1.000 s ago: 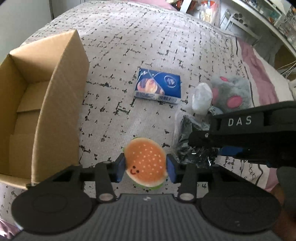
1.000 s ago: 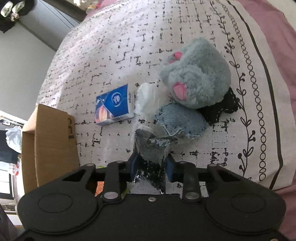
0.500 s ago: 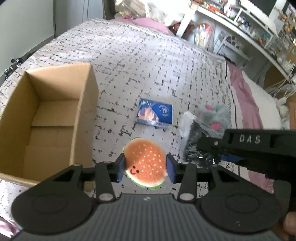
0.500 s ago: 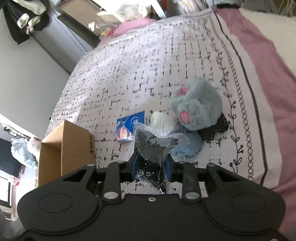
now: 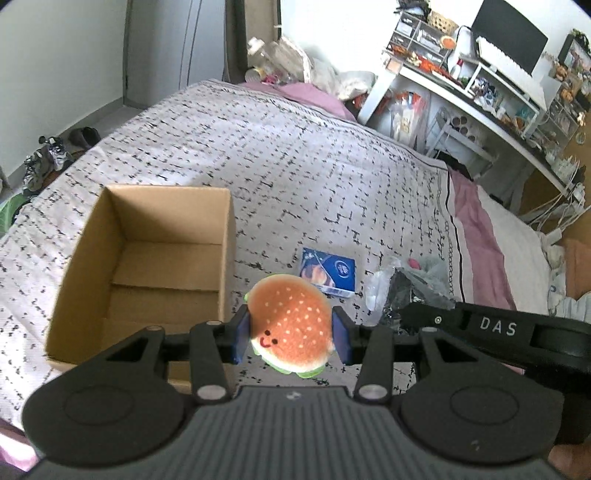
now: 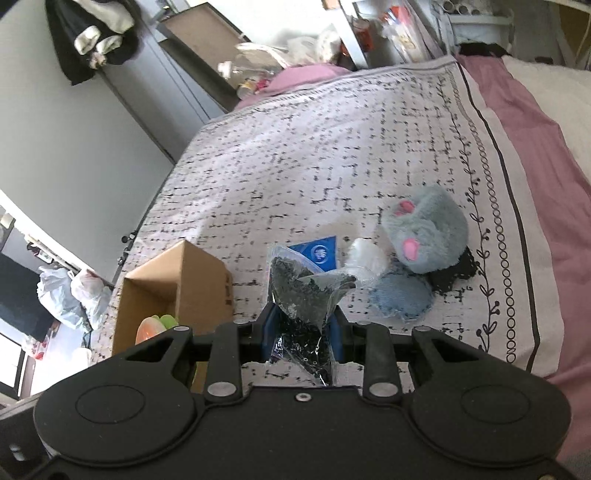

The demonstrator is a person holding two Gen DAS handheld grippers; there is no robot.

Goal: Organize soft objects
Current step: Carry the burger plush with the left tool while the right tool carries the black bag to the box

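L gripper [image 5: 291, 338] clamped on burger [image 5: 290, 326], R gripper [image 6: 300, 332] clamped on bag [image 6: 304, 295]; carry both over box [image 5: 227, 258], clear rim, drop inside w/o squeezing harder.

Home bedroom, patterned bed cover [image 5: 314, 155], cluttered desk [image 5: 491, 99], hanging clothes [image 6: 92, 33]

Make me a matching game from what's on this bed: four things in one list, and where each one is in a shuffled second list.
1. burger plush
2. bag of dark bits
3. grey furry toy
4. cardboard box

a. lying on the bedspread
b. in the right gripper
c. standing open and empty
d. in the left gripper

Pairs: 1-d, 2-b, 3-a, 4-c
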